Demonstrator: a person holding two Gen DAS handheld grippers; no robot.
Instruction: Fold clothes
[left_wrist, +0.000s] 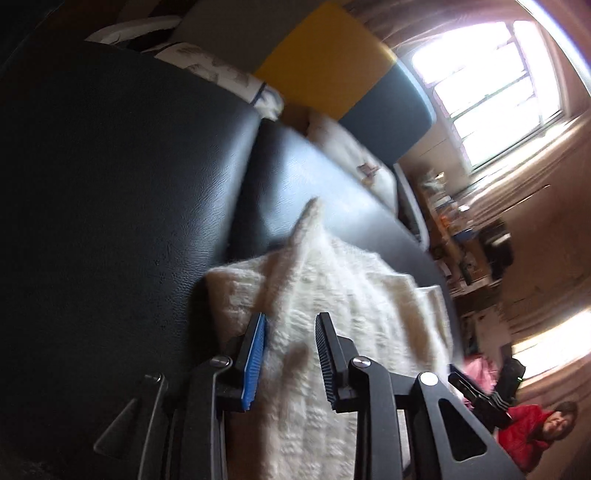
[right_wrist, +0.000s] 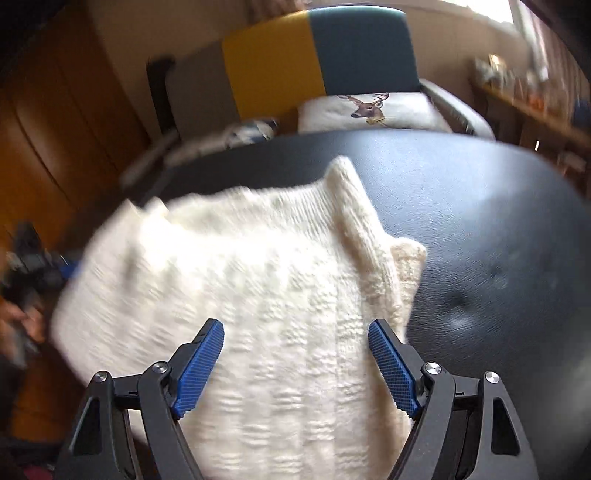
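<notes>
The cream knit sweater (right_wrist: 236, 295) is lying partly folded on the black leather seat (right_wrist: 498, 229) at centre frame — both the left gripper (left_wrist: 290, 354) and right gripper (right_wrist: 295, 365) are hanging released above it — tidying is seemingly remaining.

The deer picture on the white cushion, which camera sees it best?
The right wrist view: the deer picture on the white cushion faces that camera, antlers and head clear. In the left wrist view the cushion is only a blurred pale shape, the deer unreadable.
</notes>
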